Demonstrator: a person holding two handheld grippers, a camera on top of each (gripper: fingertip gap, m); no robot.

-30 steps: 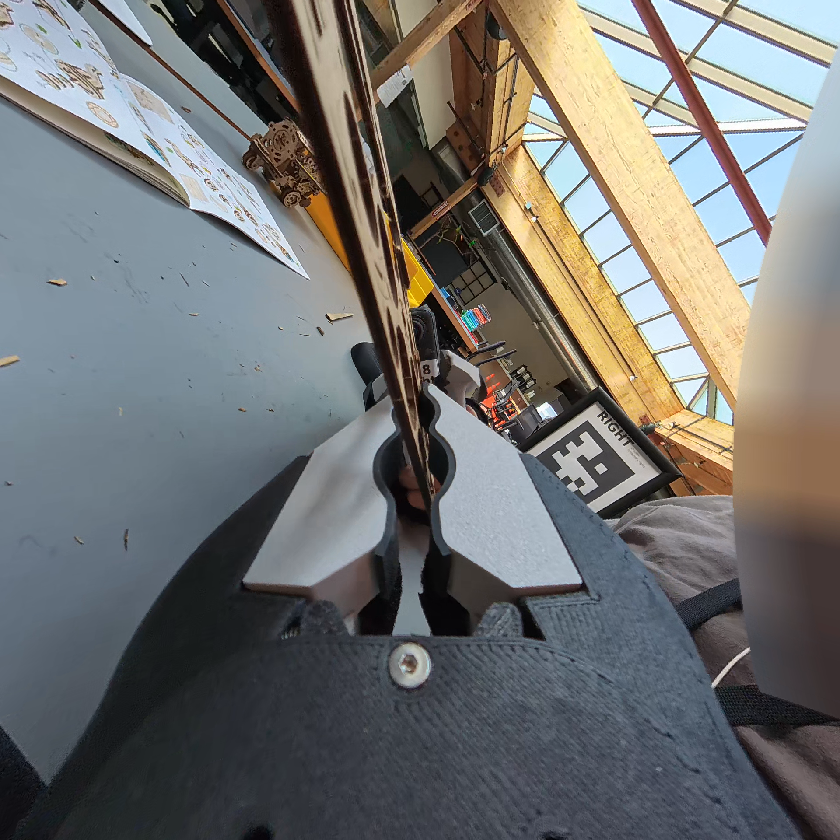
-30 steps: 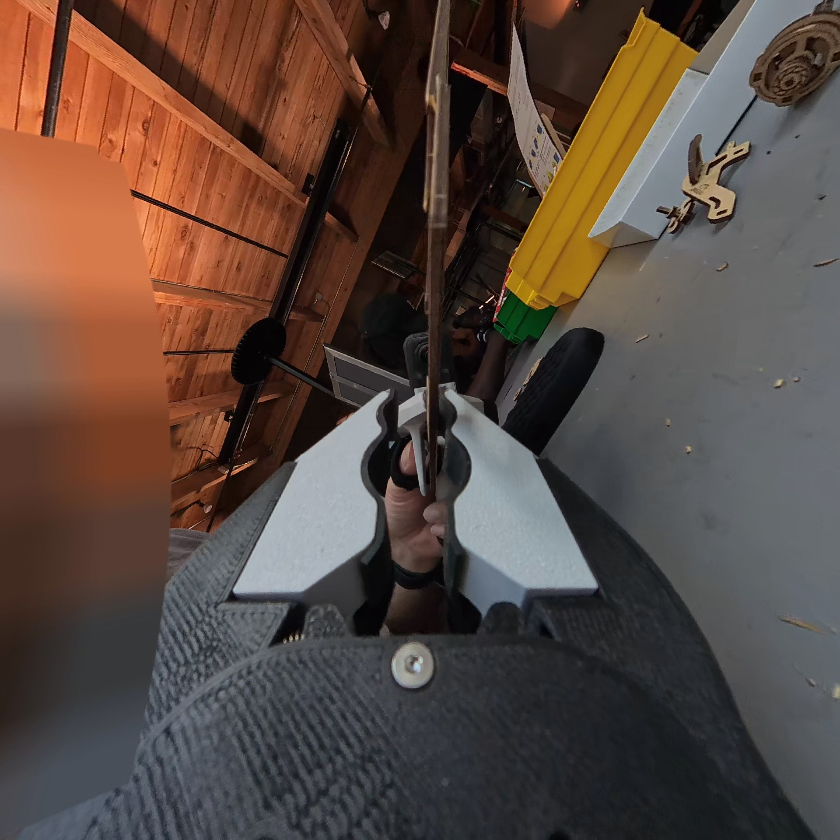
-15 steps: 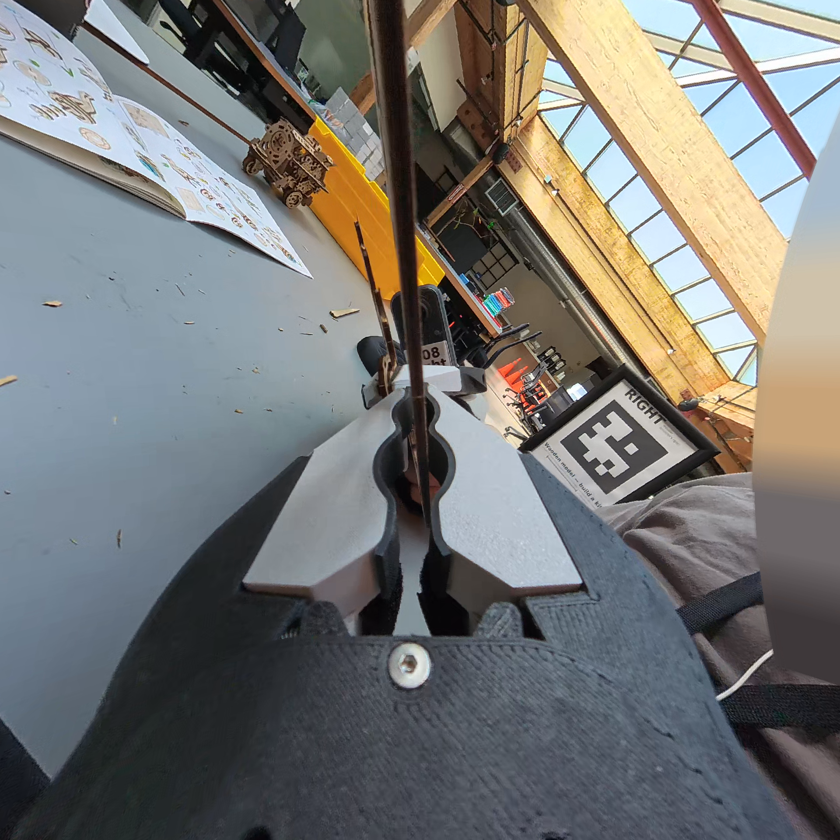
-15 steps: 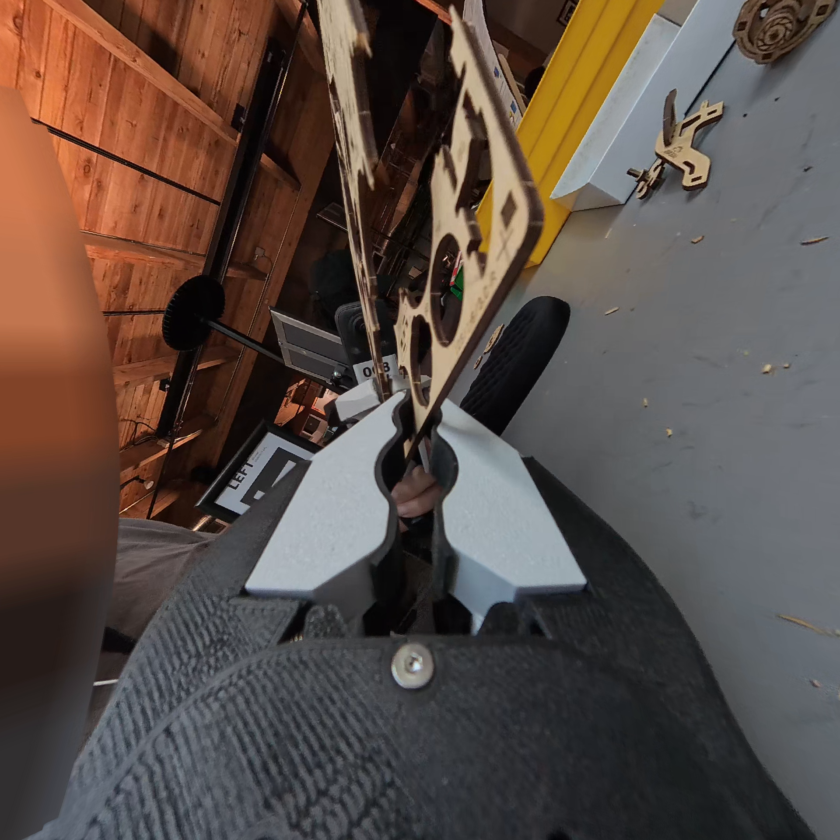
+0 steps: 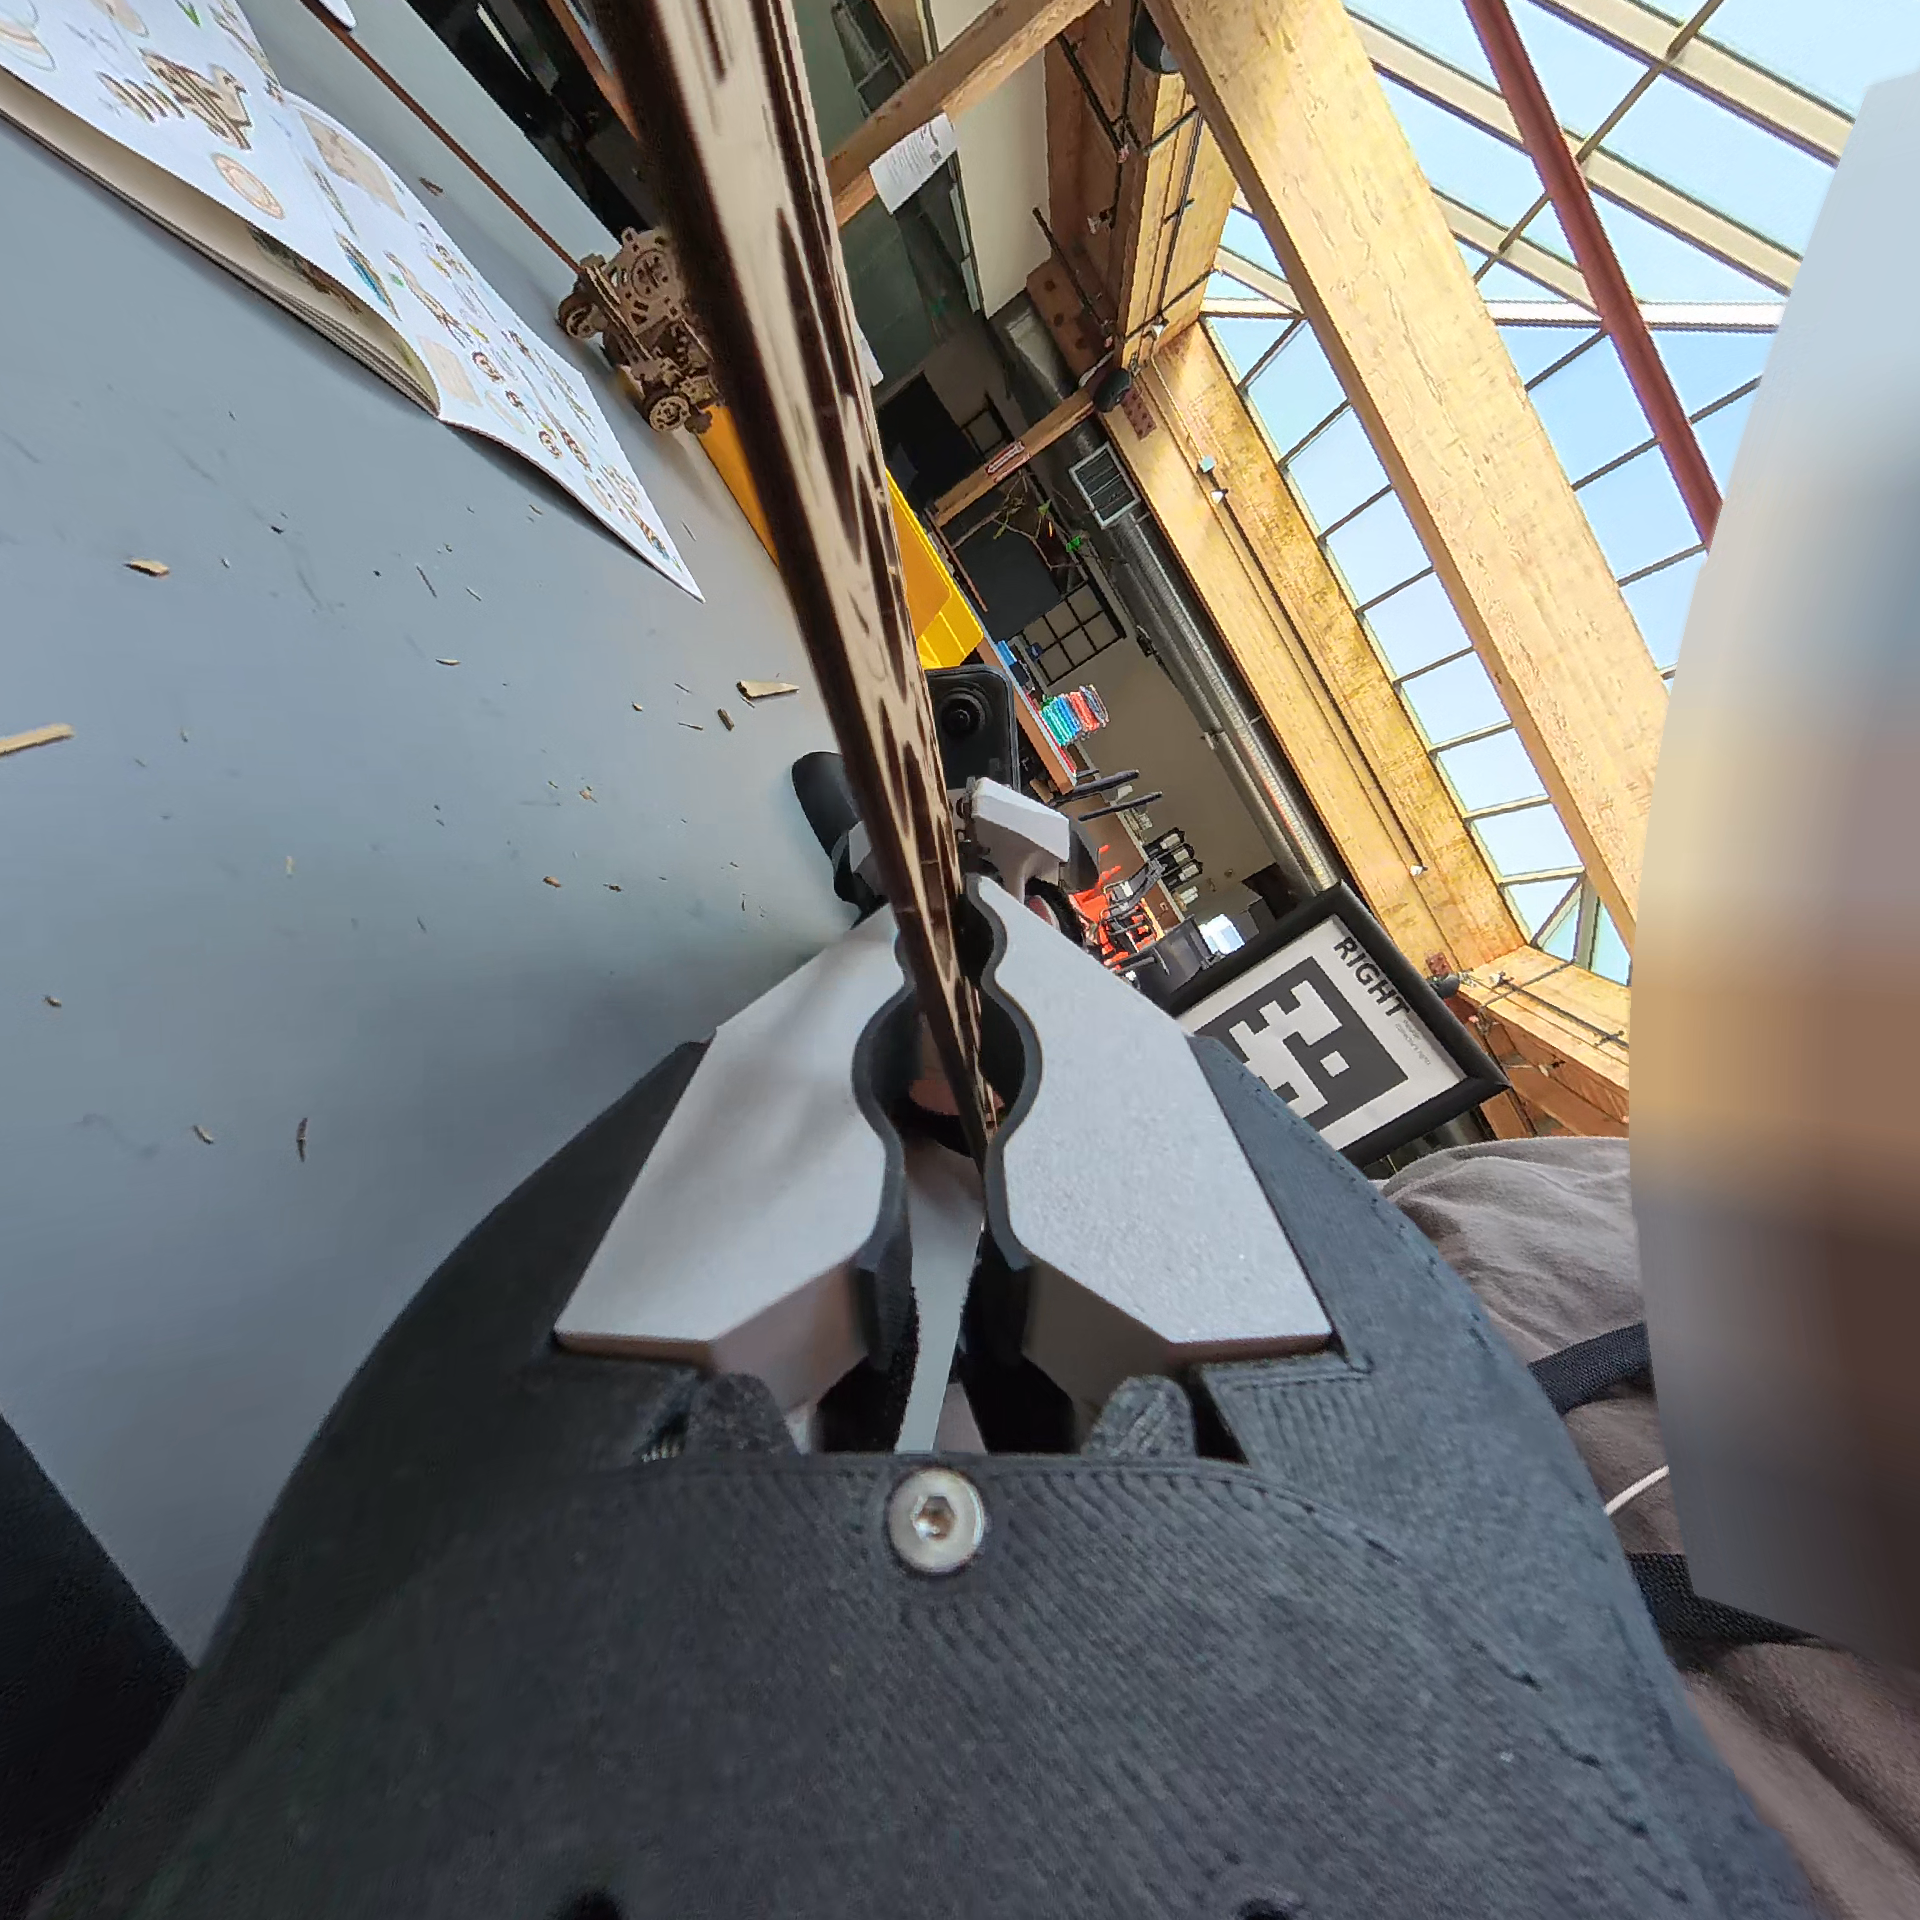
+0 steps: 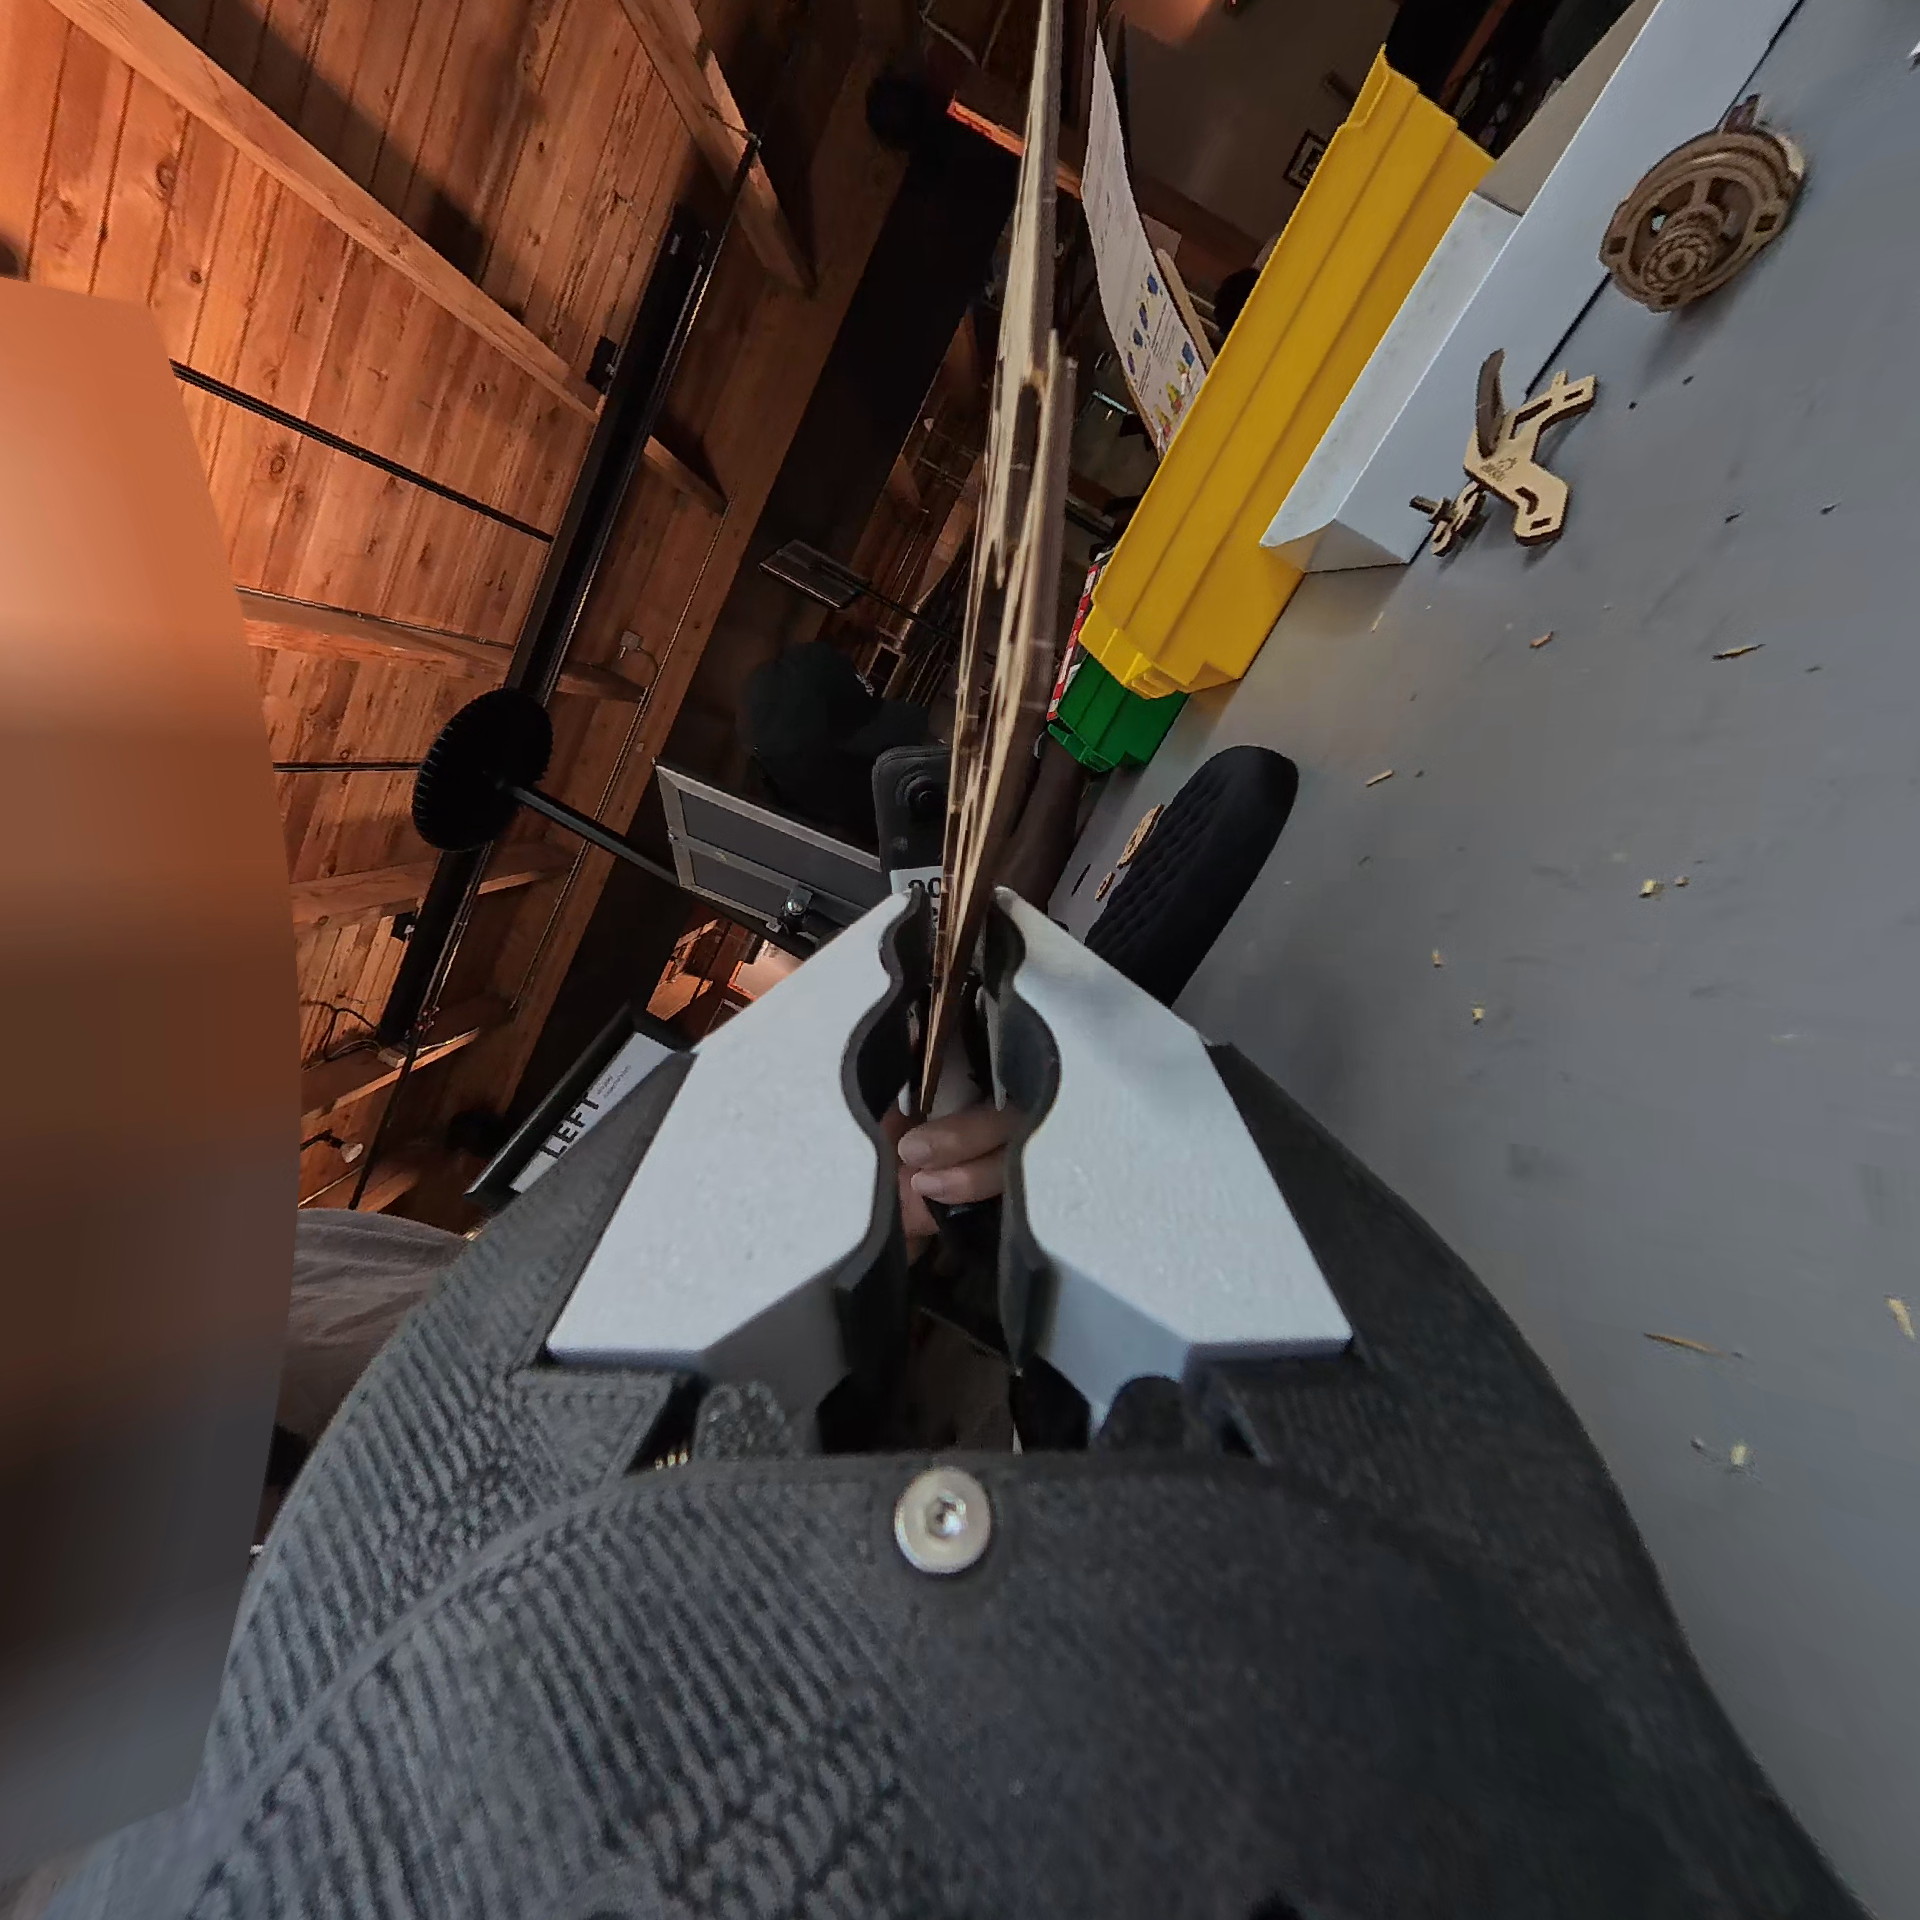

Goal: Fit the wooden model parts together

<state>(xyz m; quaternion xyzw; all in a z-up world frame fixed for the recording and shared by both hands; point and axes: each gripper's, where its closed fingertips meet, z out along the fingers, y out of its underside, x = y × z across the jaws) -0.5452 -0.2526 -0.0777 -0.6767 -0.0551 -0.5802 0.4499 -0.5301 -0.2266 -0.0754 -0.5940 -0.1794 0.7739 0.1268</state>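
Observation:
Both grippers are held up off the grey table [image 5: 312,935], facing each other. My left gripper [image 5: 940,920] is shut on a thin dark wooden sheet [image 5: 800,416], seen edge-on and rising to the frame's top. My right gripper [image 6: 961,920] is shut on a wooden sheet [image 6: 1013,499], also edge-on; a shorter second layer lies close against it. I cannot tell whether the two layers are joined. The right gripper shows just beyond the sheet in the left wrist view [image 5: 1013,831]. The left gripper's camera shows behind the sheet in the right wrist view [image 6: 909,810].
An open instruction booklet [image 5: 343,239] and a built wooden model [image 5: 644,322] lie far on the table. A round wooden gear assembly [image 6: 1704,218], a flat wooden part [image 6: 1517,457], a white box [image 6: 1382,416], and yellow [image 6: 1278,416] and green bins [image 6: 1112,717] line the edge. Wood chips are scattered. My left and right fingertips are right by each other. The round wooden gear assembly [image 6: 1704,218] is about equally far from each gripper, around 20 cm.
Half a second ago the right gripper's piece was turned with its holed face showing, apart from the other sheet. Now both are edge-on and close together. The sheet leans left again in the left wrist view.

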